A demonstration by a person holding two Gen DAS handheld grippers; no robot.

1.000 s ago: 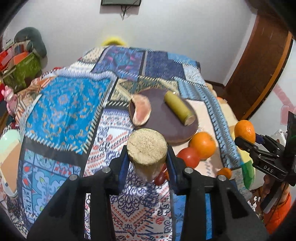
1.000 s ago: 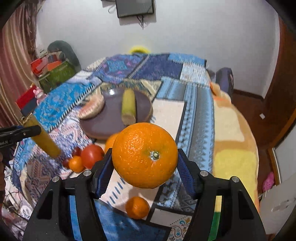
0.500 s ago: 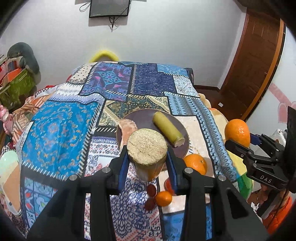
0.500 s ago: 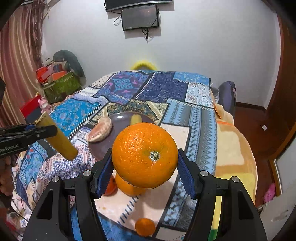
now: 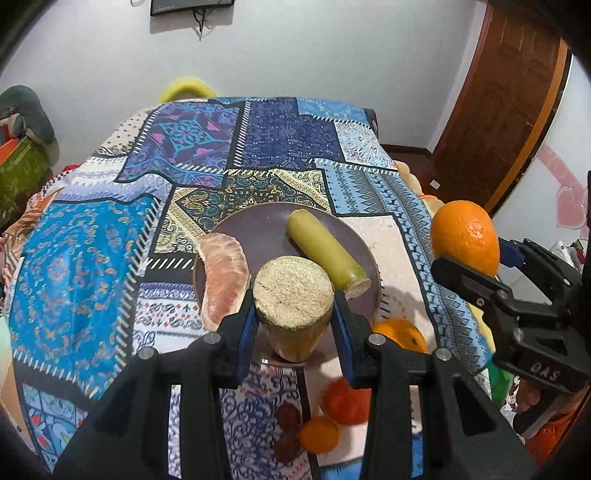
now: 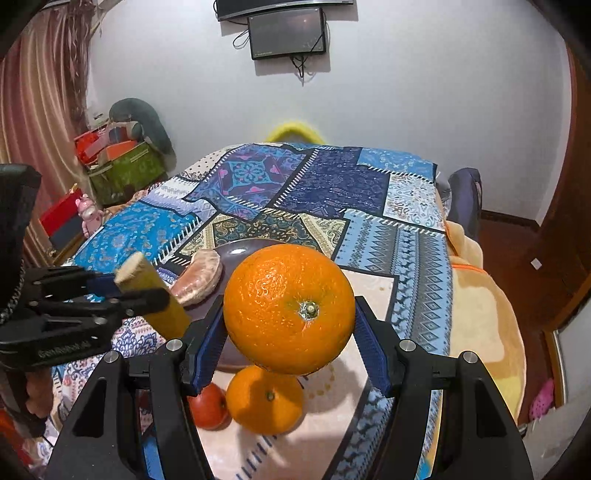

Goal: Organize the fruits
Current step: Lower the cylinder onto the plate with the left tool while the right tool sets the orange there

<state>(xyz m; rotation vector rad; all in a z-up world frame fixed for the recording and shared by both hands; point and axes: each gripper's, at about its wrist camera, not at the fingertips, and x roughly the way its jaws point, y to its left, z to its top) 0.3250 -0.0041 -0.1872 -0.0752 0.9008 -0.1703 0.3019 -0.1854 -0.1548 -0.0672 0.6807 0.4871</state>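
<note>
My left gripper [image 5: 293, 321] is shut on a yellow-green sugarcane piece [image 5: 293, 295], held above the near edge of a dark round plate [image 5: 266, 229]. The plate holds a pomelo wedge [image 5: 225, 269] and a second sugarcane piece [image 5: 325, 254]. My right gripper [image 6: 290, 328] is shut on a large orange [image 6: 288, 308], held above the bed right of the plate; it also shows in the left wrist view [image 5: 465, 236]. On the bedspread near the plate lie another orange [image 6: 264, 400], a tomato [image 6: 208, 408], a small tangerine [image 5: 319, 434] and dark red fruits [image 5: 290, 417].
A patchwork bedspread [image 5: 85, 258] covers the bed. A wooden door [image 5: 506, 92] stands at the right. Boxes and a green bag [image 6: 125, 170] sit at the left wall. A screen [image 6: 286, 33] hangs on the wall.
Both grippers have moved forward over the bed toward the plate, each keeping its fruit. The loose fruits now lie under and behind the fingers.
</note>
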